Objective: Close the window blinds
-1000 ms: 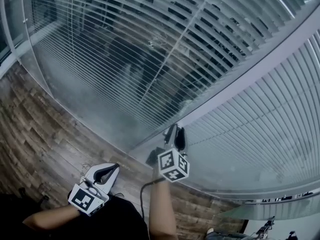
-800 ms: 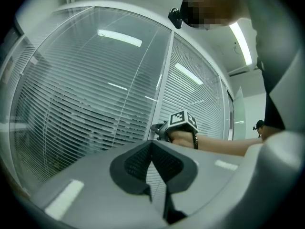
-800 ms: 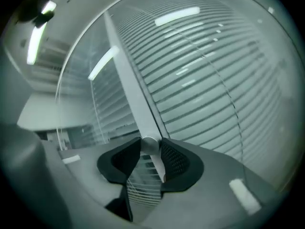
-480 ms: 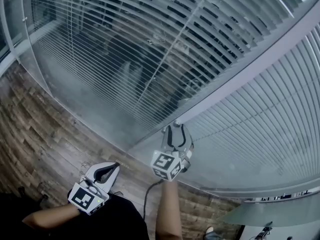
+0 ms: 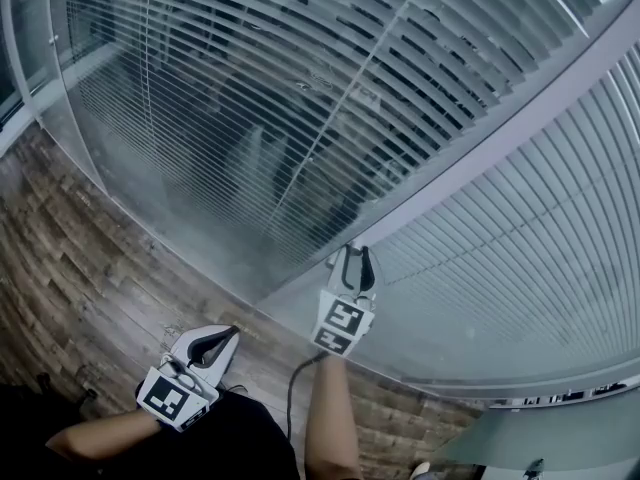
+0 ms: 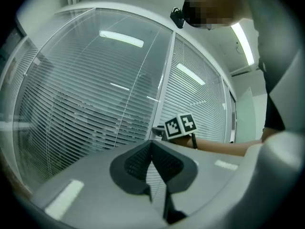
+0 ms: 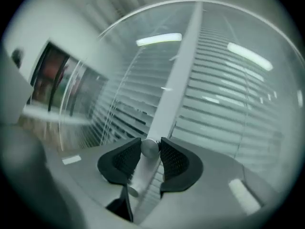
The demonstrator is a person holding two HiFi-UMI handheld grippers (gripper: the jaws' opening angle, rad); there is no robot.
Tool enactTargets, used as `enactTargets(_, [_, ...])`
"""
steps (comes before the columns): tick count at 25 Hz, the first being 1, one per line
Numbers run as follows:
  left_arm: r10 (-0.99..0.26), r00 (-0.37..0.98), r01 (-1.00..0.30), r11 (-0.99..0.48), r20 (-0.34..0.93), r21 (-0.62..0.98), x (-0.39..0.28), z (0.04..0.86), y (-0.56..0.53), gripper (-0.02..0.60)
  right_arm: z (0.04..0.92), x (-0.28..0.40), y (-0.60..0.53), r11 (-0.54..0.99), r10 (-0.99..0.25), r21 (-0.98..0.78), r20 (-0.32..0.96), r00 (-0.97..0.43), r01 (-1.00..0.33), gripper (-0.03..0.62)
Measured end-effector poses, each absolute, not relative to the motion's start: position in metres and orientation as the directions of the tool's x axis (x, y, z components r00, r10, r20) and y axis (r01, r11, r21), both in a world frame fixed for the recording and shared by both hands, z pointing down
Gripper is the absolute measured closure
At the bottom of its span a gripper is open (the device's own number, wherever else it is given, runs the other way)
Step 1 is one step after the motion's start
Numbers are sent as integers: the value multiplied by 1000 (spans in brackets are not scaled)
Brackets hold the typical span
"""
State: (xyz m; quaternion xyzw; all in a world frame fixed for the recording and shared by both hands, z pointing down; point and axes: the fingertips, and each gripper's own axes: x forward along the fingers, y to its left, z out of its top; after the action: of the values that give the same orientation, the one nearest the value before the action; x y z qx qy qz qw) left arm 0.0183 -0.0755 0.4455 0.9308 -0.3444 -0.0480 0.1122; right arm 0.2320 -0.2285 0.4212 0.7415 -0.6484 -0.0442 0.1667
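Two slatted blinds hang behind glass: the left blind (image 5: 280,98) has its slats partly open with dark gaps, and the right blind (image 5: 520,248) looks flatter and paler. A grey frame post (image 5: 480,148) runs between them. My right gripper (image 5: 352,260) reaches to the foot of that post. In the right gripper view its jaws are closing on a small round metal knob (image 7: 149,148), which sits between the pads and touches both. My left gripper (image 5: 222,336) hangs low at the left, away from the window, with its pads (image 6: 143,161) together and nothing in them.
Wood-plank floor (image 5: 80,258) runs along the foot of the glass at the left. The person's arm (image 5: 330,418) stretches up from the bottom edge to the right gripper. In the left gripper view the right gripper's marker cube (image 6: 180,126) shows against the window.
The right gripper's jaws spread wide half a second ago and have come back in around the knob. Its marker cube turned and shifted slightly. The left gripper stayed still.
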Motion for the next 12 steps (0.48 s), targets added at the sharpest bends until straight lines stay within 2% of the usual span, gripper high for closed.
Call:
enactTargets(1, [-653, 757, -632, -738, -16, 239, 19, 444, -76, 580, 420, 236, -228, -114, -983, 125, 128, 130, -986, 462])
enactTargets(3, [-656, 754, -634, -736, -19, 239, 17, 443, -76, 580, 419, 244, -226, -120, -992, -229, 73, 106, -966, 462])
enactTargets(5, [-659, 752, -636, -733, -17, 241, 14, 445, -77, 580, 422, 248, -225, -91, -995, -522, 18, 96, -848, 464])
enactTargets(7, [-661, 751, -638, -730, -12, 245, 11, 447, -78, 580, 423, 250, -225, -44, -996, -706, -23, 85, -707, 465])
enactTargets(9, [-661, 750, -638, -729, -12, 248, 12, 447, -77, 580, 422, 252, -226, -21, -998, -741, -28, 62, -671, 465])
enactTargets(12, [-657, 754, -635, -731, -6, 250, 18, 446, -71, 580, 420, 252, -223, -46, -999, -543, 44, 26, -839, 456])
